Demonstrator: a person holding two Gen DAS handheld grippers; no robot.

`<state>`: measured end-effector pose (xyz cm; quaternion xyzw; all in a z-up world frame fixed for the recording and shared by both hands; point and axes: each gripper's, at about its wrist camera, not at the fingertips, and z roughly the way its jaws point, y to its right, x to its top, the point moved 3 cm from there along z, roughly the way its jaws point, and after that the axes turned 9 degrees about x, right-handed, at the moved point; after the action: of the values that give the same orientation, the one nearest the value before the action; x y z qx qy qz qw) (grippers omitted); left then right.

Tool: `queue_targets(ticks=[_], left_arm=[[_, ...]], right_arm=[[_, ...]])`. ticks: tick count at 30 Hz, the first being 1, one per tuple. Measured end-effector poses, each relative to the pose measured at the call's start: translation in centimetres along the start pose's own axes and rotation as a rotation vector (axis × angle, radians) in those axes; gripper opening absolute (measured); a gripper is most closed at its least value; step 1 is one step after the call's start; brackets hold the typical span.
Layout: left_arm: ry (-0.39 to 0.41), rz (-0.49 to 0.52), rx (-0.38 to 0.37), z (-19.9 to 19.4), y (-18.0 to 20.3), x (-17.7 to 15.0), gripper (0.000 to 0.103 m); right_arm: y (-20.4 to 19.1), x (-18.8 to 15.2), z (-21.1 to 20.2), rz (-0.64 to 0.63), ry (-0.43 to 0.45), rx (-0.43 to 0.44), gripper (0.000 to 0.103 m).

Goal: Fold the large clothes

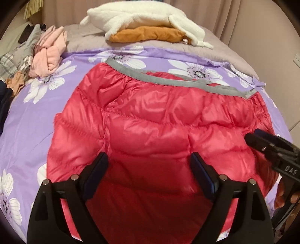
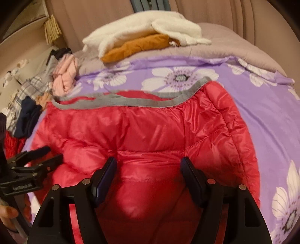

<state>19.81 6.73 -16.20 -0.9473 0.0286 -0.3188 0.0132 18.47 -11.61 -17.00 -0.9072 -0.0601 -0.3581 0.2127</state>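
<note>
Red puffer jacket (image 1: pixel 150 120) lies spread across the centre of the purple floral bedsheet (image 1: pixel 33 120), grey-trimmed edge (image 1: pixel 168 78) toward the top of the frame. Left gripper (image 1: pixel 149 165) at lower centre of its view: fingers spread wide over the jacket, nothing pinched. Right gripper (image 2: pixel 148 169) likewise spread wide above the jacket, holding nothing. White fleece (image 1: pixel 135 16) sits on an orange garment (image 1: pixel 146 33) at upper centre. Pink garment (image 1: pixel 48 54) bundled at upper left.

The red down jacket (image 1: pixel 159 135) runs off both bottom edges (near hem unseen), and the bedside clutter (image 2: pixel 28 105) blurs.
</note>
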Motion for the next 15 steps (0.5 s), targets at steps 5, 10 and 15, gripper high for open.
queue_targets(ticks=[5, 10, 15], left_arm=[[0.036, 0.019, 0.012, -2.4, 0.1, -1.4, 0.089], [0.058, 0.018, 0.025, -4.2, 0.0, -3.4, 0.089], [0.066, 0.023, 0.047, -4.7, -0.4, -5.0, 0.091]], right_arm=[[-1.6, -0.4, -3.0, -0.019, 0.051, 0.038, 0.071], [-3.9, -2.1, -4.6, -0.059, 0.050, 0.082, 0.071], [-6.6, -4.0, -3.8, -0.145, 0.009, 0.113, 0.071]])
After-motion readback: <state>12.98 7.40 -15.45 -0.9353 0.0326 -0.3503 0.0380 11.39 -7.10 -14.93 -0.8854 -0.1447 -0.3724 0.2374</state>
